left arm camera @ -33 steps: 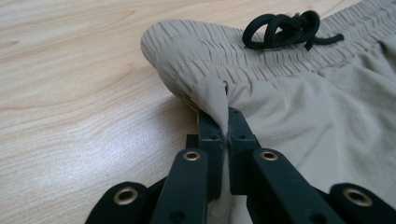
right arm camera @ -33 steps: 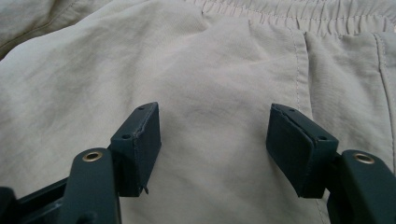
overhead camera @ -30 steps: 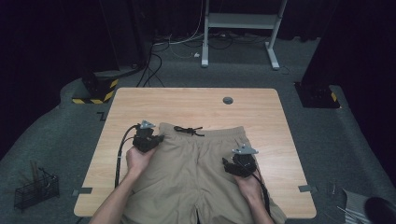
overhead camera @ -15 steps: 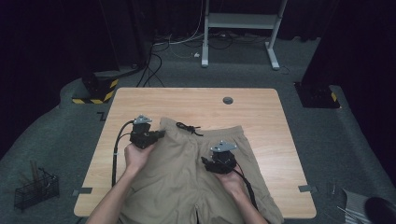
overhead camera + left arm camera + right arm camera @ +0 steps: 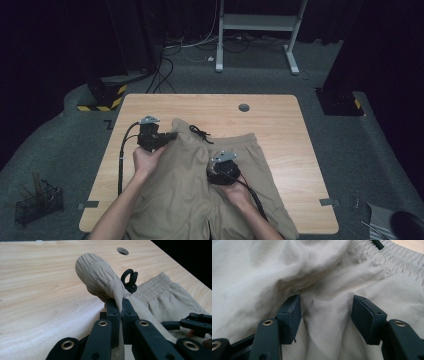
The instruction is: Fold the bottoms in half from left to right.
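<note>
A pair of khaki shorts (image 5: 200, 185) lies spread across the lower middle of the wooden table (image 5: 280, 120), waistband toward the far edge. The right tool (image 5: 219, 169) has moved from the lower right of the frame to the centre of the shorts; its jaws stand spread over loose fabric, gripping nothing. The left tool (image 5: 167, 136), left of centre, stays clenched on the bunched waistband corner (image 5: 96, 275), beside the black drawstring (image 5: 200, 133). The right tool seems to be lining up a fresh grip, perhaps for folding.
</note>
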`<state>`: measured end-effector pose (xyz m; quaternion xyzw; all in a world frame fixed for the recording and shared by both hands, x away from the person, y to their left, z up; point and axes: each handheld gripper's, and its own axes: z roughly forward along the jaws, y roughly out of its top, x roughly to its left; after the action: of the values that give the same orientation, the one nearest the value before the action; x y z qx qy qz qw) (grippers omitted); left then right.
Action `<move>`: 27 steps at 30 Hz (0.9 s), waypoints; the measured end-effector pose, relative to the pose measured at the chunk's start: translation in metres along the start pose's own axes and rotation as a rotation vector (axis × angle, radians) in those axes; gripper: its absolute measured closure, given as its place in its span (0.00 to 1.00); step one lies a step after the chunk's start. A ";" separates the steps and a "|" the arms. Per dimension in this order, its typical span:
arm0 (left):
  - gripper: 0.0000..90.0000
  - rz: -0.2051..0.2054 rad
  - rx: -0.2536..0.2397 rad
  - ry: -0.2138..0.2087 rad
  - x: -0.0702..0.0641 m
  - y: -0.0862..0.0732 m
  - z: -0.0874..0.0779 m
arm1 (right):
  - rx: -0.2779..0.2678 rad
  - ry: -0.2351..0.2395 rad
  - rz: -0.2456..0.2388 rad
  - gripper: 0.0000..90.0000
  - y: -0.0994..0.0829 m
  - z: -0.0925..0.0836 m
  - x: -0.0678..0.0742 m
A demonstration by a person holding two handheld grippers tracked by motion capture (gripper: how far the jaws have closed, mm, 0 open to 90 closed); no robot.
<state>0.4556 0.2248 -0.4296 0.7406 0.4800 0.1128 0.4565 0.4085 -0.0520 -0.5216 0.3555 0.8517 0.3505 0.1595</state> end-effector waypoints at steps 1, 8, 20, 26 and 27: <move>0.98 -0.005 -0.001 -0.002 0.001 0.002 0.000 | 0.003 -0.001 0.008 0.44 0.003 0.003 0.001; 0.98 -0.048 0.000 0.008 0.010 0.014 -0.001 | -0.017 -0.018 0.029 0.43 0.023 0.027 0.007; 0.98 -0.024 0.018 0.007 0.008 0.019 0.003 | -0.102 0.079 -0.004 0.47 -0.006 -0.032 0.008; 0.98 0.017 0.029 0.012 -0.001 0.026 0.004 | -0.089 0.139 -0.090 0.43 -0.008 -0.028 0.026; 0.98 0.024 0.032 0.016 -0.001 0.027 0.004 | -0.075 0.145 -0.088 0.43 -0.006 -0.023 0.027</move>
<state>0.4738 0.2186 -0.4099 0.7525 0.4764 0.1164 0.4396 0.3745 -0.0464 -0.5101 0.2853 0.8621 0.3994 0.1260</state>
